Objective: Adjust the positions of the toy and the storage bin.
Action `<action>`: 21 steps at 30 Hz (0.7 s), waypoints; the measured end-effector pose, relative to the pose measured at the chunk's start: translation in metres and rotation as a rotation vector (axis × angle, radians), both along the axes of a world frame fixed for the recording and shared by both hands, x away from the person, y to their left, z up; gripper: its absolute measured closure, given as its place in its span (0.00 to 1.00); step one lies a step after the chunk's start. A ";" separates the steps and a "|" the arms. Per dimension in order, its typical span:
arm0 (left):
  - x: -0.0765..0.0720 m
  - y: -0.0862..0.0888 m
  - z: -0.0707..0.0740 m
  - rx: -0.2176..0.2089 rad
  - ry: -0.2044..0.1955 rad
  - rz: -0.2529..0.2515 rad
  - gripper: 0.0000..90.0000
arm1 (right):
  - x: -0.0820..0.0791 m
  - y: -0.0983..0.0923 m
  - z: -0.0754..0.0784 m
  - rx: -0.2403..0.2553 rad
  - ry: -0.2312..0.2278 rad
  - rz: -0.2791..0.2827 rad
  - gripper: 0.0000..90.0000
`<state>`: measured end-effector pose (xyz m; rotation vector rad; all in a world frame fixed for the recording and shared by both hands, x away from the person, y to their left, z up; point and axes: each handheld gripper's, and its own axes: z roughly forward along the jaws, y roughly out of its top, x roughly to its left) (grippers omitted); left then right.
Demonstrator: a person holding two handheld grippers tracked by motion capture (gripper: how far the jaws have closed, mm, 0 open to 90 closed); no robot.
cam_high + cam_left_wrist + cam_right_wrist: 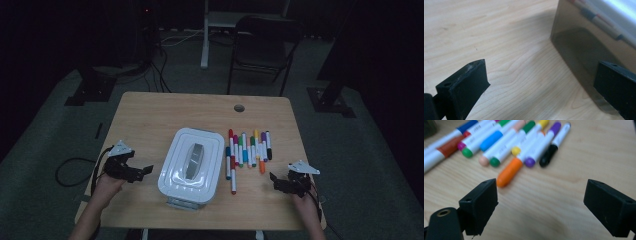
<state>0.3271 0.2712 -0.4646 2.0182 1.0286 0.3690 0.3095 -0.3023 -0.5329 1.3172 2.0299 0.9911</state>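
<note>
A white lidded plastic box (191, 166) with a grey handle sits mid-table; its clear side wall (586, 50) fills the right of the left gripper view. Several coloured markers (247, 150) lie side by side to the right of the box, and they show close up (519, 147) ahead of the right gripper. My left gripper (145, 171) rests open at the table's left, its jaws pointing at the box with only bare wood (536, 82) between them. My right gripper (274, 180) stands open near the front right, just short of the orange marker (510, 171).
The wooden table (150, 115) has a cable hole (239, 108) near its far edge. Beyond it stand a dark folding chair (262, 47) and a white desk leg (205, 40) on grey carpet. Cables trail on the floor at left (70, 172).
</note>
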 end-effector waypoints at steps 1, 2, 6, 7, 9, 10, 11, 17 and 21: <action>-0.002 0.000 0.004 -0.008 -0.005 -0.003 0.00 | 0.000 -0.002 -0.002 0.000 0.009 -0.003 0.13; -0.004 0.000 0.008 -0.010 -0.016 -0.002 0.00 | 0.000 -0.003 -0.004 -0.004 0.013 -0.006 0.13; -0.014 -0.005 0.023 -0.028 -0.045 -0.020 0.00 | 0.001 -0.007 -0.010 0.006 0.035 -0.008 0.13; -0.014 -0.005 0.023 -0.028 -0.045 -0.020 0.00 | 0.001 -0.007 -0.010 0.006 0.035 -0.008 0.13; -0.020 -0.012 0.033 -0.026 -0.063 -0.044 0.00 | 0.003 -0.007 -0.013 0.003 0.049 -0.007 0.13; -0.024 -0.018 0.039 -0.037 -0.070 -0.065 0.00 | 0.003 -0.007 -0.014 -0.002 0.051 -0.007 0.13; -0.026 -0.021 0.042 -0.036 -0.082 -0.076 0.00 | 0.004 -0.007 -0.015 -0.001 0.053 -0.006 0.13; -0.033 -0.039 0.055 -0.065 -0.110 -0.158 0.00 | 0.007 -0.008 -0.016 -0.001 0.102 0.004 0.15; -0.033 -0.047 0.057 -0.076 -0.109 -0.184 0.01 | 0.008 -0.006 -0.017 -0.009 0.130 0.015 0.14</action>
